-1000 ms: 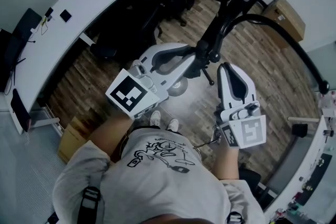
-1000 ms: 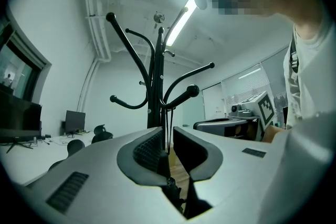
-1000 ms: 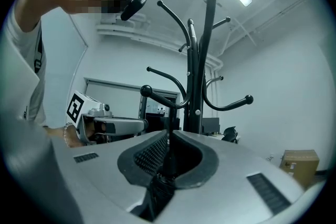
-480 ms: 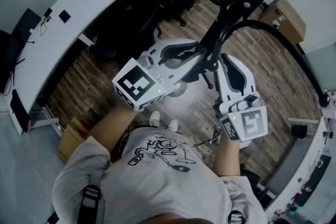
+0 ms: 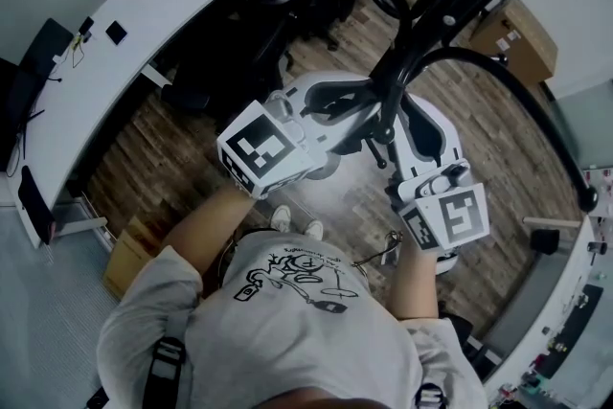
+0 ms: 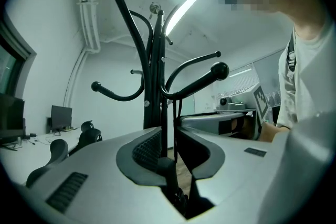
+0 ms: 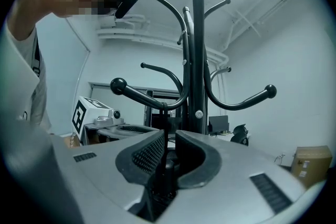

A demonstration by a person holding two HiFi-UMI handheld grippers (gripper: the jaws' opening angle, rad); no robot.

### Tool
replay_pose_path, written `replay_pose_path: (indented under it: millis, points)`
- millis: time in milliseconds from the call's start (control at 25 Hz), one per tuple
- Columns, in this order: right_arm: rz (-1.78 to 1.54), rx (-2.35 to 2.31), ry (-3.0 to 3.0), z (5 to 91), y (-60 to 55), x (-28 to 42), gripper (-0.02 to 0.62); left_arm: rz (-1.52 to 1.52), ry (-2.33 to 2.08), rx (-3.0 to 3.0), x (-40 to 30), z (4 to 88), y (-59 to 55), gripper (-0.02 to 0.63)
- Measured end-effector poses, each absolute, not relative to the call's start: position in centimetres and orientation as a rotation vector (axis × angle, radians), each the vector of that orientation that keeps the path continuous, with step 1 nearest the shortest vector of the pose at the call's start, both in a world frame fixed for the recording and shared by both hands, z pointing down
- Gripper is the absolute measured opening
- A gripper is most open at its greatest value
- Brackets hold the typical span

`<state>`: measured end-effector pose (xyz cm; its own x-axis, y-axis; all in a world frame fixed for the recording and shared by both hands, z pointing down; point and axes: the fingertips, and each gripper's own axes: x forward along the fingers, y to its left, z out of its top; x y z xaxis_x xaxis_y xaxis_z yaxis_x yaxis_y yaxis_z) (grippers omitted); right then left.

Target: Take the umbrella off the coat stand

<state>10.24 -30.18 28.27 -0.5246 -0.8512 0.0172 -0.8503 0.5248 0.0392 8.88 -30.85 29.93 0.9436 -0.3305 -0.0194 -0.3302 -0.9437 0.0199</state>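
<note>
In the head view the left gripper [image 5: 369,105] and the right gripper [image 5: 407,115] close in from left and right on the black coat stand [image 5: 426,19], above a wood-plank floor [image 5: 163,148] with a curved white desk [image 5: 144,24] at the far left. The umbrella is buried between the two white shells here and cannot be picked out. In the left gripper view the umbrella [image 6: 167,168] shows as a slim, dark, rounded end sitting low between the ribbed black pads [image 6: 147,149]. The jaws are drawn in to a narrow gap and appear to pinch it. Its thin strap [image 6: 173,113] runs straight up to a curved, ball-tipped hook [image 6: 197,78] just right of the pole. In the right gripper view the same dark end lies between jaws that are nearly together and clamped on it, and the strap rises straight to the hook. It looks like a light folding umbrella, probably with a stiff core under soft, slippery cloth, and free to swing on a limp strap. The firm dark end is the place to hold. The strap loop likely needs lifting up and outward, since the smooth tubing lets it slide but the knob at the tip could snag it.
</note>
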Motion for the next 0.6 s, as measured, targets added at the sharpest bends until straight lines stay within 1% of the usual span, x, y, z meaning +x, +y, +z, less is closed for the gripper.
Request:
replay_pose_path:
  millis: [80,280,600]
  points:
    - [-0.035,1.499,-2.727,28.25,-30.16,10.12,0.069,-0.045,-0.509,3.085,8.91,29.96,-30.72,0.094]
    - [-0.030,1.459,-2.758,28.22,-30.00,9.84,0.028,-0.050,-0.493,3.088,9.33,29.72,-30.35,0.030]
    - [-0.052,1.458,-2.751,28.40,-29.80,9.94,0.017,-0.013,-0.552,3.080,8.88,29.75,-30.61,0.025]
